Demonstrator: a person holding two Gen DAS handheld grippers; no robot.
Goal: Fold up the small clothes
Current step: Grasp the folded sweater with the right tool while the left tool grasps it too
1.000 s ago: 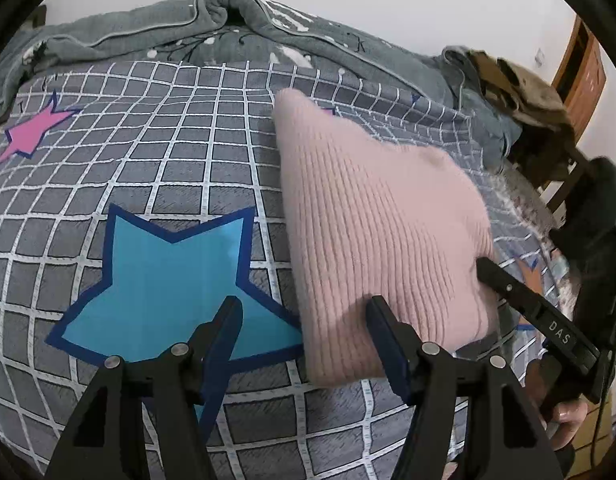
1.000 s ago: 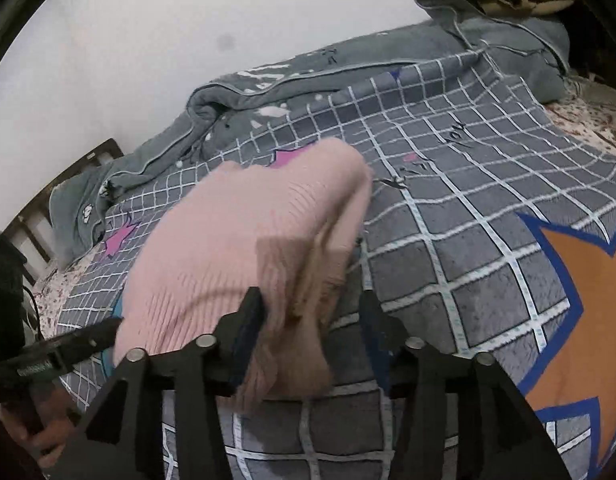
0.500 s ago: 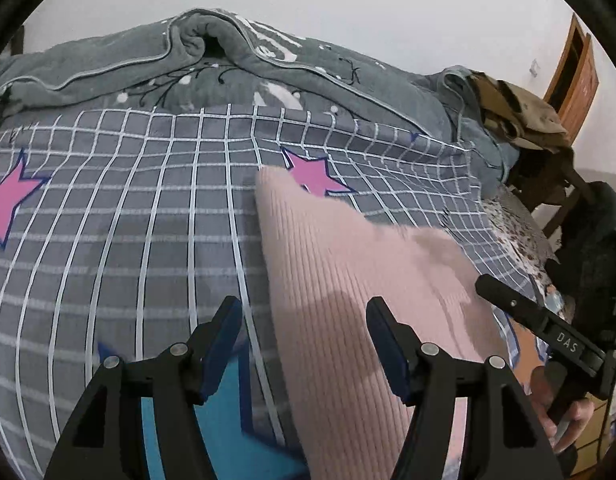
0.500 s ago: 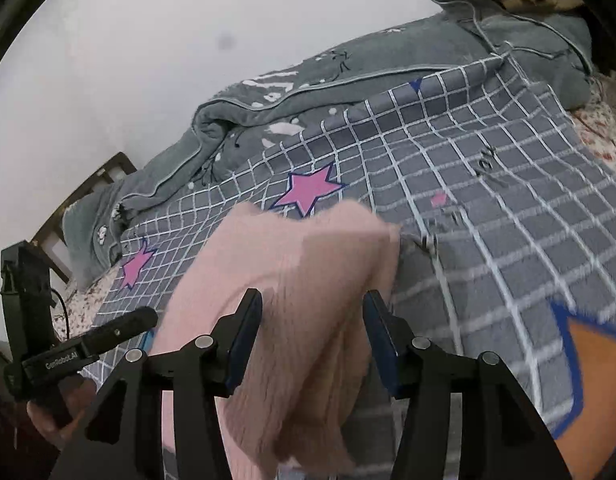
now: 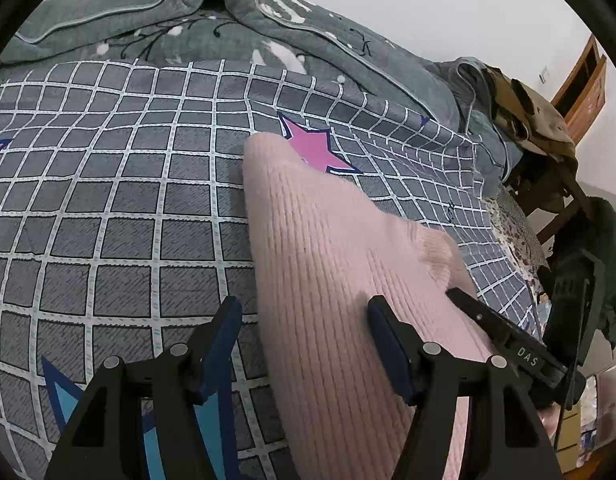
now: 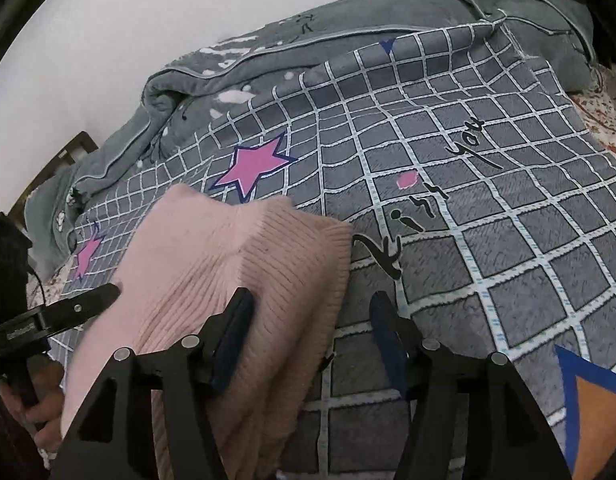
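Blue-padded jaws on both tools stand apart, clamped on nothing. The left gripper (image 5: 304, 322) straddles the left edge of the pink knit sweater (image 5: 327, 264), one finger over the quilt and the other over the knit. The right gripper (image 6: 311, 320) has its left finger over the sweater's ribbed edge and its right finger over bare quilt. Whether any finger actually presses the cloth, I cannot tell.

The sweater lies folded on the grid-patterned quilt (image 5: 108, 200) of the bed, its far corner just below a pink star (image 5: 311, 148). In the right wrist view its far edge looks thick and layered, with a rounded ribbed hem. A rumpled grey blanket (image 5: 188, 12) runs along the back of the bed.

Risk, as I judge it: the knit is thick and springy, so a bite that takes only the top layer would peel the fold open and leave the bundle lopsided. Dragging it over the quilt could also skew the stacked layers.

Against the frames a second ago, both cameras sit further forward and higher along the garment: the blue star that filled the left view then is now only a sliver at the bottom, and the pink star has come into view. The spread of the jaws looks unchanged.
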